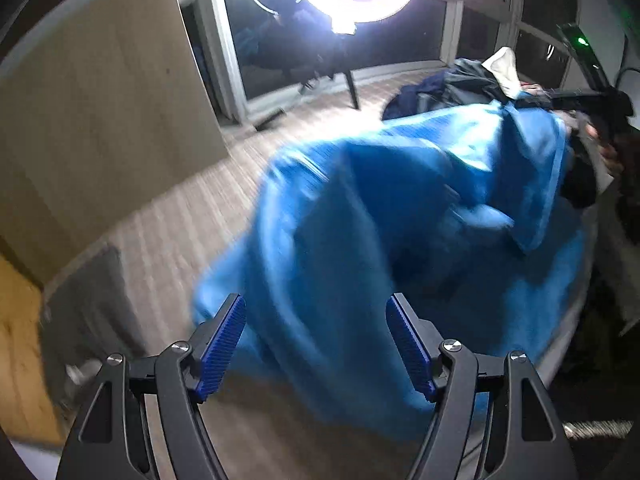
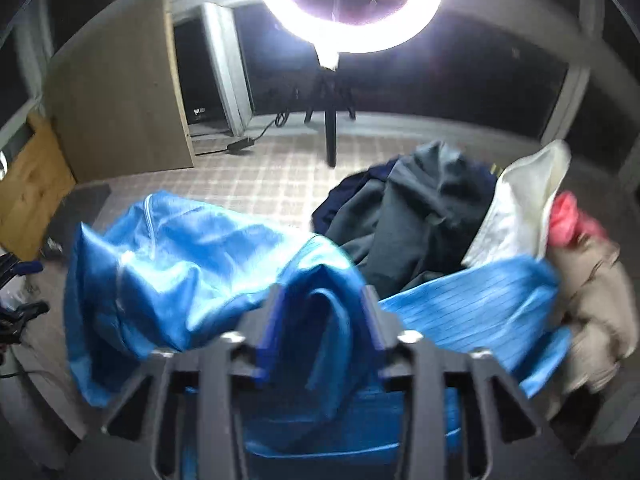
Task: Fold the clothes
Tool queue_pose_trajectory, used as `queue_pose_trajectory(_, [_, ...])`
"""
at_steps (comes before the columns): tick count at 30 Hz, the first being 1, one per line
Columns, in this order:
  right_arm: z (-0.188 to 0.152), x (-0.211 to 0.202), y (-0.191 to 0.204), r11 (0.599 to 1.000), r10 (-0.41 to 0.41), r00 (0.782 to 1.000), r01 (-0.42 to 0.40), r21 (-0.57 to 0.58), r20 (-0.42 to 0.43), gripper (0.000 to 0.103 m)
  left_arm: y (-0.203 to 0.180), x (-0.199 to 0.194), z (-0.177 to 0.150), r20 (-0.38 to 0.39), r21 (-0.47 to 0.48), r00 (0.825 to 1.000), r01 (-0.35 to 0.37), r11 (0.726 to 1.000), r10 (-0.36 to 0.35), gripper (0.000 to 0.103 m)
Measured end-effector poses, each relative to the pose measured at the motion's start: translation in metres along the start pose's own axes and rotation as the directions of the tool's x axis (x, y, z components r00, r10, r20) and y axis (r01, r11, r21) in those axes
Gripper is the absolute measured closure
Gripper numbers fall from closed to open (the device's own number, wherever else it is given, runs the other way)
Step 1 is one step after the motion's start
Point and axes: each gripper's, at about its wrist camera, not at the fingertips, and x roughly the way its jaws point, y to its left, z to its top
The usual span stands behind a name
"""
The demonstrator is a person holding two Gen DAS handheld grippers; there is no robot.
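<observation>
A shiny blue garment (image 1: 360, 220) lies crumpled and motion-blurred on a grey table (image 1: 256, 432). My left gripper (image 1: 318, 320) is open just above the garment's near edge, with nothing between its blue pads (image 1: 224, 340). In the right wrist view the same blue garment (image 2: 180, 272) spreads left and right. My right gripper (image 2: 322, 312) has its jaws apart, and a loose fold of the cloth stands between them. The pads do not visibly press on it. In the left wrist view the garment's far corner rises toward a hand (image 1: 604, 148) at the right edge.
A pile of other clothes sits behind the blue one: dark grey (image 2: 420, 208), white (image 2: 520, 200), red (image 2: 568, 216), beige (image 2: 592, 280). A bright ring light (image 2: 360, 0) on a tripod glares ahead. A wooden panel (image 2: 116, 92) stands at the left over tiled floor.
</observation>
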Motion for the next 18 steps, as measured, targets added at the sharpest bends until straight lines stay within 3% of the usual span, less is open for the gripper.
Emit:
queue_pose_trajectory(1, [-0.003,-0.006,0.001,1.000,0.004,1.000,-0.004,-0.025,0.008,0.060,-0.008,0.000,-0.011,-0.010,-0.032,1.000,0.018,0.999,-0.018,0.026])
queue_pose_trajectory(3, [-0.012,-0.007,0.005,0.993,0.120,0.992,-0.120,-0.020,-0.027,0.051,-0.024,0.011,-0.027,-0.048,-0.090,0.998,0.030,0.995,-0.035,0.026])
queue_pose_trajectory(5, [-0.029,-0.004,0.013,0.970,0.244,0.968,-0.244,0.007,-0.056,0.044,-0.037,0.027,-0.036,-0.086,-0.107,0.996,0.012,0.994,-0.022,0.026])
queue_pose_trajectory(8, [-0.053,0.032,0.047,0.944,0.321,0.933,-0.330,-0.028,-0.162,0.044,-0.044,0.061,-0.039,-0.155,-0.113,0.987,-0.052,0.992,0.034,0.030])
queue_pose_trajectory(10, [-0.061,0.052,0.073,0.937,0.313,0.930,-0.335,-0.096,-0.190,0.044,-0.040,0.074,-0.038,-0.176,-0.139,0.984,-0.043,0.989,0.018,0.054])
queue_pose_trajectory(11, [-0.063,0.061,0.087,0.931,0.306,0.931,-0.336,-0.140,-0.199,0.044,-0.035,0.078,-0.038,-0.185,-0.167,0.983,-0.026,0.986,-0.005,0.074])
queue_pose_trajectory(12, [-0.063,0.068,0.096,0.926,0.301,0.933,-0.335,-0.174,-0.199,0.044,-0.029,0.080,-0.038,-0.186,-0.192,0.982,-0.017,0.981,-0.020,0.084])
queue_pose_trajectory(15, [-0.063,0.091,0.117,0.918,0.266,0.939,-0.316,-0.241,-0.218,0.045,-0.012,0.066,-0.036,-0.153,-0.239,0.988,0.000,0.971,-0.037,0.096])
queue_pose_trajectory(16, [-0.064,0.093,0.118,0.913,0.276,0.933,-0.329,-0.241,-0.229,0.065,-0.007,0.059,-0.035,-0.141,-0.249,0.989,0.007,0.969,-0.043,0.098])
queue_pose_trajectory(17, [-0.063,0.093,0.117,0.908,0.298,0.924,-0.352,-0.227,-0.240,0.102,-0.003,0.051,-0.034,-0.128,-0.250,0.991,0.009,0.968,-0.042,0.098])
queue_pose_trajectory(18, [-0.060,0.087,0.113,0.900,0.338,0.909,-0.388,-0.200,-0.243,0.100,0.000,0.041,-0.032,-0.114,-0.247,0.993,0.008,0.969,-0.037,0.098])
